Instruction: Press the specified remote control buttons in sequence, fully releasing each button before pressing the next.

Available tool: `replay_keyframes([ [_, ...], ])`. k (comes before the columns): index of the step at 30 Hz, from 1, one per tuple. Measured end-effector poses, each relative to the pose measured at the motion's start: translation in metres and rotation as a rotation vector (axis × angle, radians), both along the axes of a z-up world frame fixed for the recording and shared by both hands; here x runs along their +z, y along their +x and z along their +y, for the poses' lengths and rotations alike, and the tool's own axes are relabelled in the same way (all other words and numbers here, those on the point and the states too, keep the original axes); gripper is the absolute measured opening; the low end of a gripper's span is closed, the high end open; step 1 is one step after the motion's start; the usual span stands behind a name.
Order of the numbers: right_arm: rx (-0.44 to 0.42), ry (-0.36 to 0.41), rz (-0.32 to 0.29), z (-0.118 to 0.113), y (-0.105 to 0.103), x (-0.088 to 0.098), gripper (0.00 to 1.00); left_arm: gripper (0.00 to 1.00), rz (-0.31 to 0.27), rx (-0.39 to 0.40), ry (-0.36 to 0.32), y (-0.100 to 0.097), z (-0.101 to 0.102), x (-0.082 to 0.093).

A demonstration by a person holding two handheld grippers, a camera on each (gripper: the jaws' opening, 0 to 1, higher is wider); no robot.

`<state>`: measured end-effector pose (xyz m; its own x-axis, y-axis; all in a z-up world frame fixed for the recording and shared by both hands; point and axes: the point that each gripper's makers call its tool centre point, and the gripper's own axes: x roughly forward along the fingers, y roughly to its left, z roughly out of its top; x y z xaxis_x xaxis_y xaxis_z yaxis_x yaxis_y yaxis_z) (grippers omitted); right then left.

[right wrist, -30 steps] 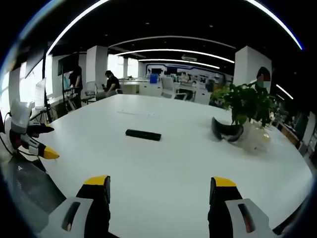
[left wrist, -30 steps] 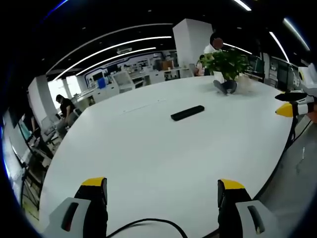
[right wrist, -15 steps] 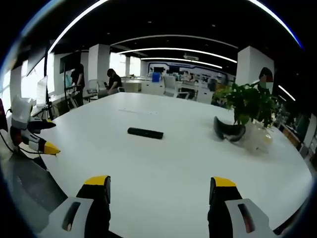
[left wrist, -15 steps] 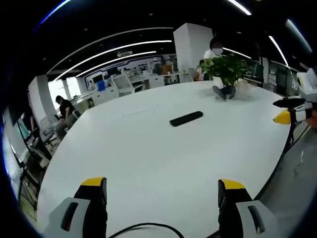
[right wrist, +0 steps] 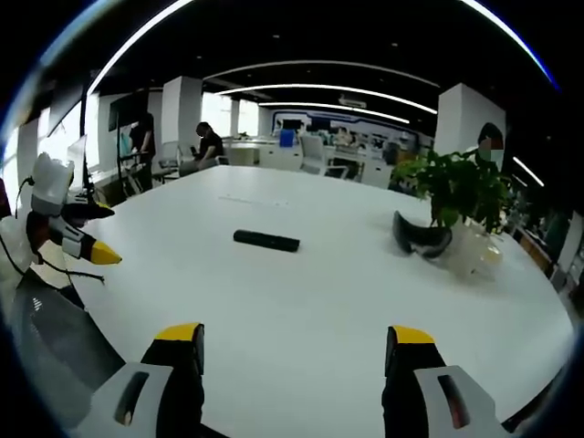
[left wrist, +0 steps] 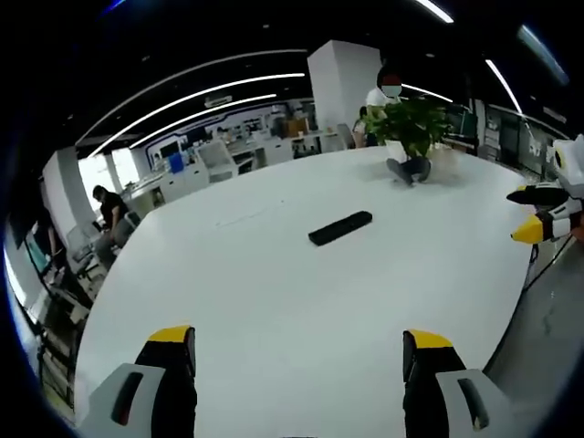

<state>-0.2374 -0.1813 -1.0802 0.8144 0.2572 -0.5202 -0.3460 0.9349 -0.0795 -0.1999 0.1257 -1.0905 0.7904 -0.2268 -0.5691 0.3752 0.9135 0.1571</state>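
I have both tools hovering at the near edge of a large white round-edged table (left wrist: 274, 274), and neither is touching anything. In the left gripper view, my left gripper (left wrist: 297, 356) has its yellow-tipped black jaws spread wide apart with bare tabletop between them. In the right gripper view, my right gripper (right wrist: 290, 351) is spread just as wide, nothing between its jaws either.

The slim black rectangular remote control (left wrist: 340, 228) lies flat on the table, well apart from both grippers, toward the middle of the surface. In the right gripper view the same remote (right wrist: 265, 241) sits far ahead and slightly left of centre, long side across my line of sight.

Beyond the remote, at the far right of the table, I see a leafy green potted plant (right wrist: 458, 187) with a dark curved headset-like object (right wrist: 419, 237) just beside its base; I cannot tell exactly what that object is. In the left gripper view the plant (left wrist: 408, 123) stands at the far edge.

My right gripper also comes into the left gripper view at the right edge (left wrist: 538, 212), and my left one into the right gripper view at the left edge (right wrist: 89, 233), both off the table's side.
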Motion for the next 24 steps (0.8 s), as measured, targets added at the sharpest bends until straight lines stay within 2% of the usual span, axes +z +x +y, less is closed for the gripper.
replay_keyframes([
  [8,-0.001,0.000,0.005,0.000,0.000,-0.001,0.80,0.98,-0.020,-0.065,0.006,0.038,-0.020,0.012],
  [24,0.015,-0.034,0.049,0.002,-0.001,-0.010,0.79,0.97,-0.034,-0.211,0.070,0.109,-0.063,0.020],
])
